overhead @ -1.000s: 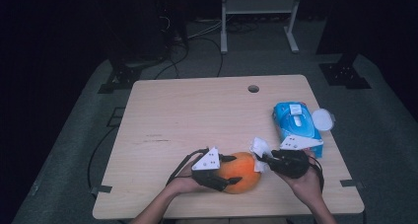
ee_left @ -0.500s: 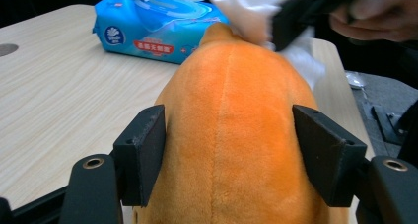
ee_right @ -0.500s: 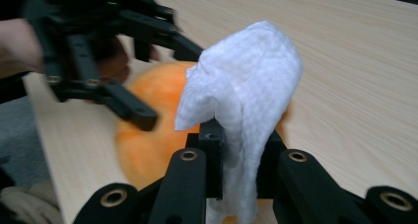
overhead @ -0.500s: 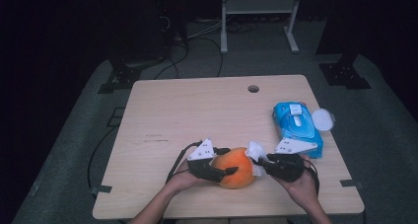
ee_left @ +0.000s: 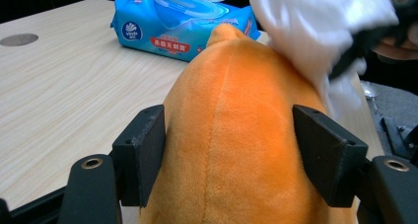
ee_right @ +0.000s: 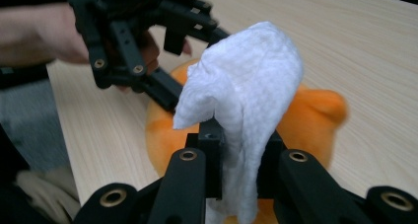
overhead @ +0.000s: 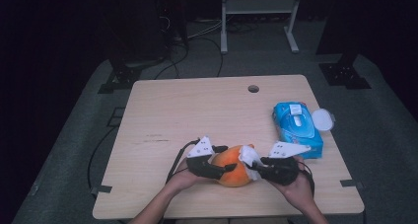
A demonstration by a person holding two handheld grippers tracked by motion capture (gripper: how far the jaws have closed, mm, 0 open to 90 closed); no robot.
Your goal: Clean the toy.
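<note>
An orange plush toy (overhead: 235,168) lies near the table's front edge. My left gripper (overhead: 224,159) holds it from the left, and its pads press both sides of the plush toy (ee_left: 231,135). Those jaws have just been opening a little, with the toy still between them. My right gripper (overhead: 254,167) comes in from the right, shut on a crumpled white wipe (overhead: 250,157). The wipe (ee_right: 246,86) drapes over the toy's top, pinched low between the jaws of the right gripper (ee_right: 241,165). The orange toy (ee_right: 310,115) shows behind it.
A blue pack of wet wipes (overhead: 296,128) lies at the table's right side with its white lid flipped open. The wooden table (overhead: 197,110) has a cable hole (overhead: 253,89) near its far edge. A white frame stands on the floor beyond.
The wipe in my right gripper has shifted a little to the left over the toy. My left gripper has edged slightly away from the table's front edge, with the toy still in it.
</note>
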